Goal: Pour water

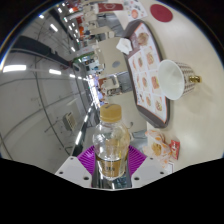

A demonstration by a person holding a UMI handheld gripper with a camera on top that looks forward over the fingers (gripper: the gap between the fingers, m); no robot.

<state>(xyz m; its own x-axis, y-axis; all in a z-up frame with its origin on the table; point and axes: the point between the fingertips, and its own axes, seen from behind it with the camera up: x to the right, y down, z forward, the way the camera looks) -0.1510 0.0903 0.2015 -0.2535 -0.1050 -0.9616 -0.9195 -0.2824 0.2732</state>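
Observation:
A clear plastic bottle with a pale cap and yellowish liquid stands between the fingers of my gripper, and both purple pads press on its sides. The view is strongly tilted, so the table runs up the right side. Beyond the bottle and to the right stands a white cup on the table, its mouth open and facing this way. The bottle's cap is well short of the cup.
A picture menu mat lies on the white table under the cup. Wrapped snacks lie just right of the fingers. More table items, including a red-and-white disc, sit farther off. Ceiling lights and a large room fill the left.

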